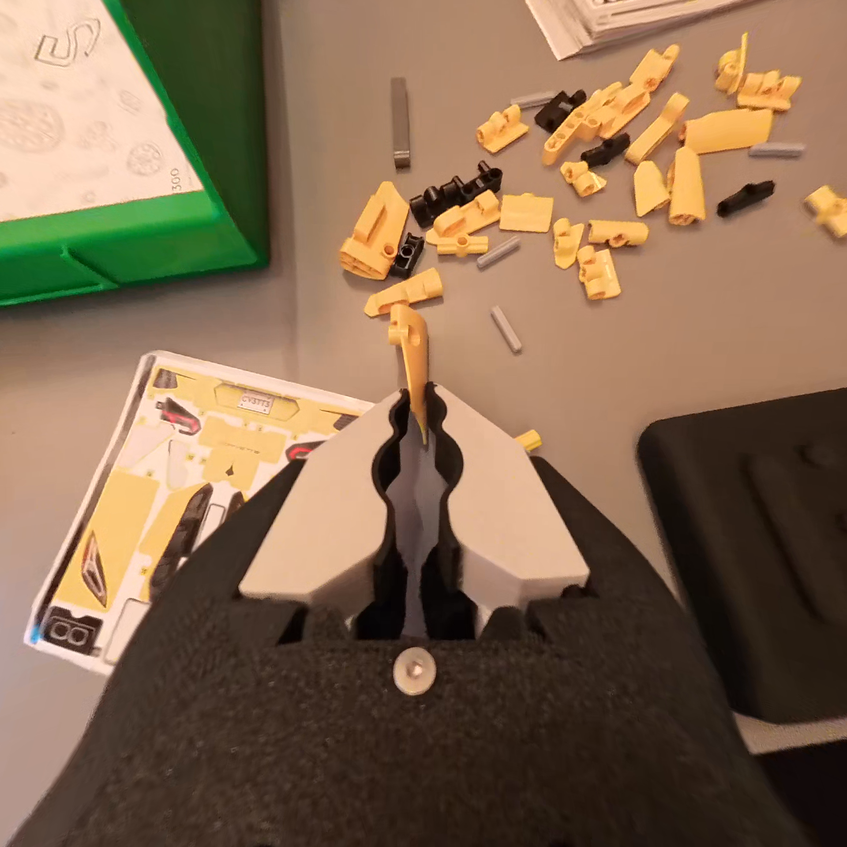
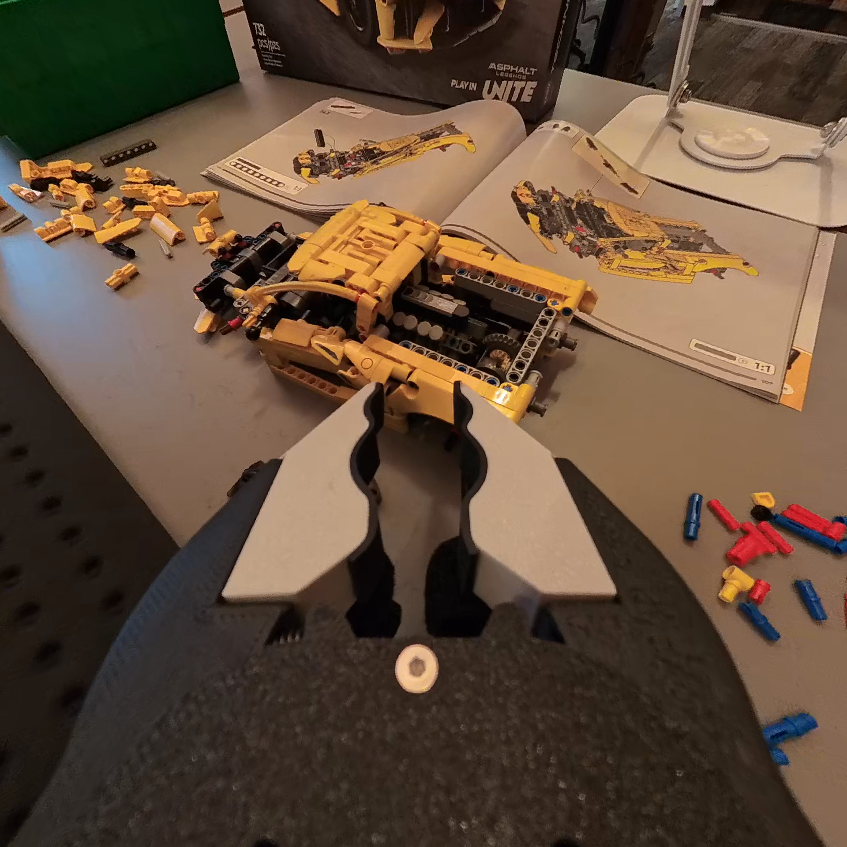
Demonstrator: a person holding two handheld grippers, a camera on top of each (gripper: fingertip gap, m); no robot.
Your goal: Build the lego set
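Left hand-held gripper pinches yellow panel.

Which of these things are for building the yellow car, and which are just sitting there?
For the build:
- half-built yellow car
- yellow piece pinched in the left gripper
- loose yellow and black pieces
- red and blue pins
- open instruction book
- sticker sheet

Just lying about:
- green bin
- set's box
- white stand
- black mat
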